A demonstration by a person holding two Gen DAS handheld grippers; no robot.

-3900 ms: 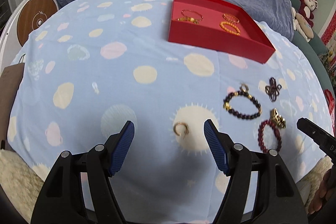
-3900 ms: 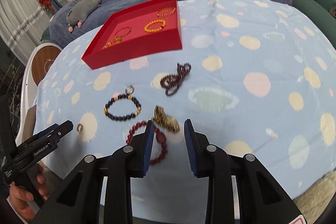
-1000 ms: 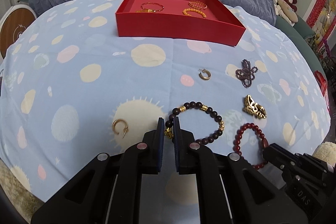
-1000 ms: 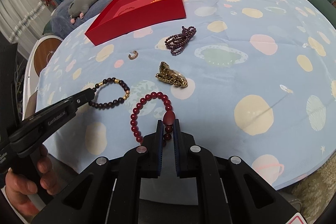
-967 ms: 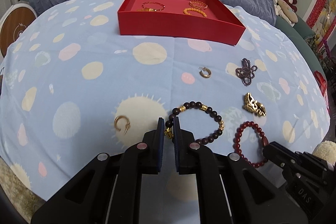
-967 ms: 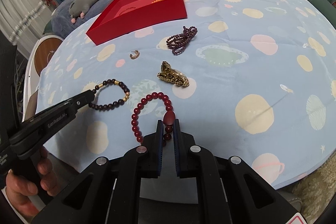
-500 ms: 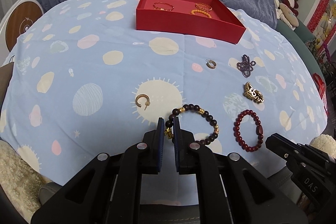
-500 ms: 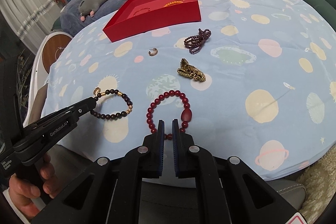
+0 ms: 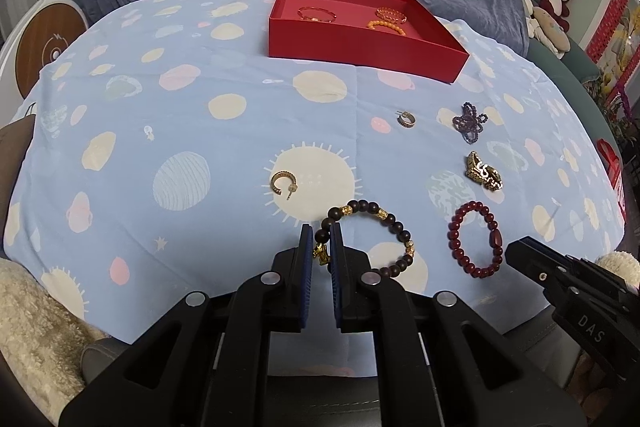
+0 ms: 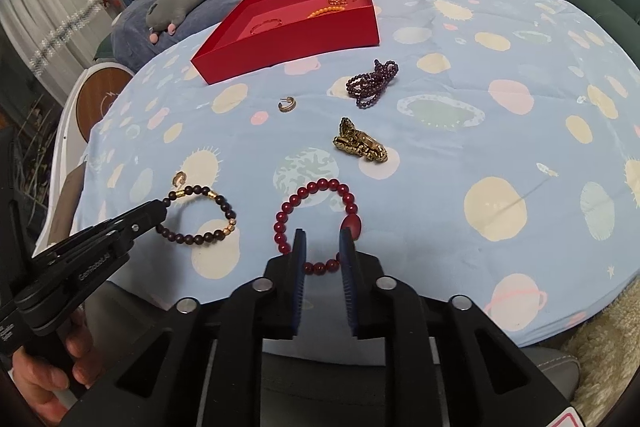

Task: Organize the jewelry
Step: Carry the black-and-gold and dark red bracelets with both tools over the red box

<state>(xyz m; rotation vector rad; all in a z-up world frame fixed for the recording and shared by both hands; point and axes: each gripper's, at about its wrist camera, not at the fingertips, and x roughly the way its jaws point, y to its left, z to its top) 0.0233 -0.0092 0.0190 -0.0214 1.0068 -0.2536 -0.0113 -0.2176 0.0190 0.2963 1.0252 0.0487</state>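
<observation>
L claw (image 9: 321, 241) clamped on dark bead bracelet (image 9: 372, 235), worktop near edge | R claw (image 10: 323, 247) narrowly open astride red bead bracelet (image 10: 320, 223) | risk: thin pinch slips before red tray (image 9: 360, 43), far edge

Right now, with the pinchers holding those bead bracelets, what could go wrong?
The left gripper pinches the dark bracelet only at its gold charm, so it might slip out on the way to the red box. The right gripper has a gap around the red bracelet, so that one may stay behind or drop. A dragged bracelet could snag the gold earring.
</observation>
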